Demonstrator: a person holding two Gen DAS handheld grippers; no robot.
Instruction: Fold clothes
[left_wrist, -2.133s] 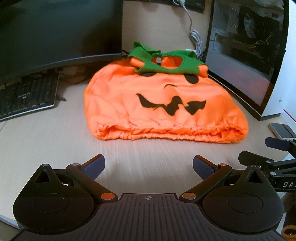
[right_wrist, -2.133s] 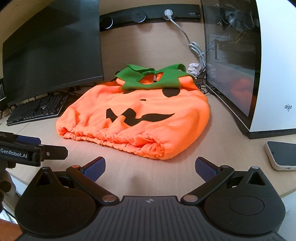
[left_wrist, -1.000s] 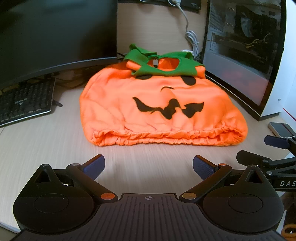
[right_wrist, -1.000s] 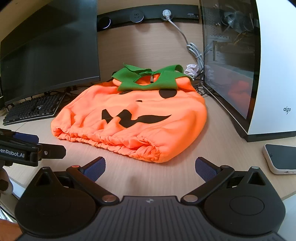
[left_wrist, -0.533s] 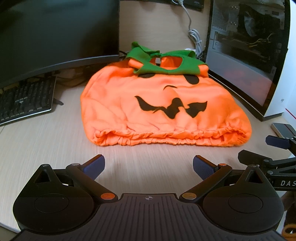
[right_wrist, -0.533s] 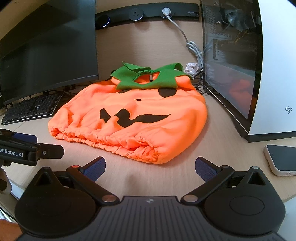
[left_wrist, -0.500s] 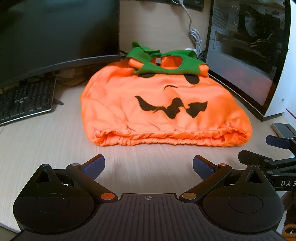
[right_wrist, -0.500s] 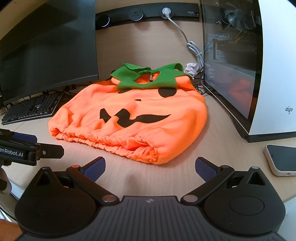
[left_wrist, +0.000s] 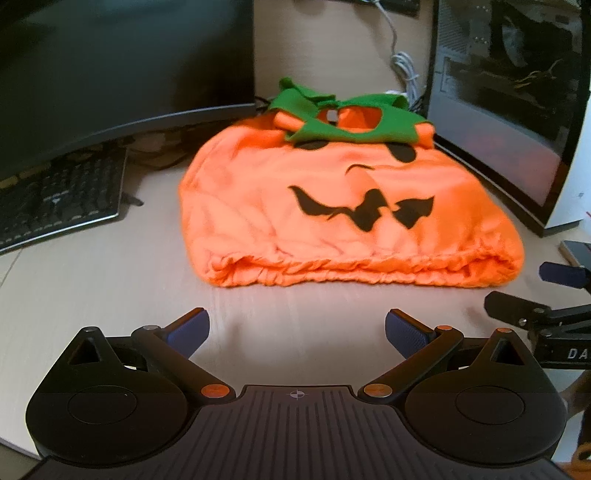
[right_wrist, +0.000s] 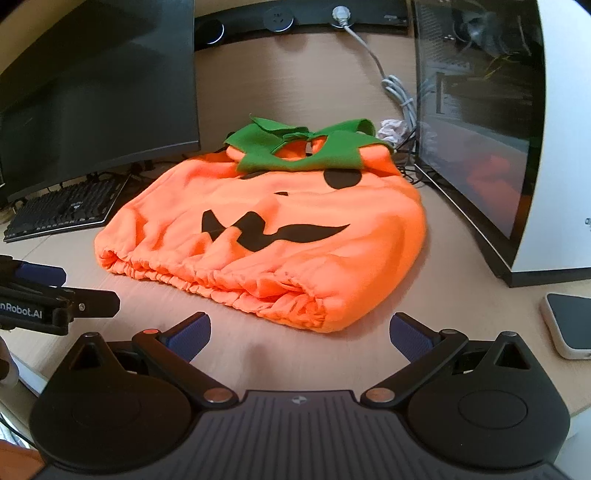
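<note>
Your left claw (left_wrist: 294, 328) and right claw (right_wrist: 300, 330), both spread and empty, hover over the desk (left_wrist: 92, 280); the pumpkin costume (left_wrist: 332, 214) lies flat just ahead. Pinch its gathered hem (right_wrist: 236, 291) corners evenly.

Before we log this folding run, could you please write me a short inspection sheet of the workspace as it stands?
Surface: light wood-grain desk, bare in front of both tongs.
Job's things: orange pumpkin costume lying flat, face up, unfolded; green collar at the far end, gathered hem toward the tongs.
Clutter: black keyboard at left; phone at right near the desk edge; crumpled white scrap behind the costume.
Grippers: left tongs open, holding nothing, short of the hem; right tongs open, holding nothing, close to the hem's right corner.
Cables: white cable running down from the rear socket strip.
Surroundings: dark monitor at left, glass-sided computer case at right.
</note>
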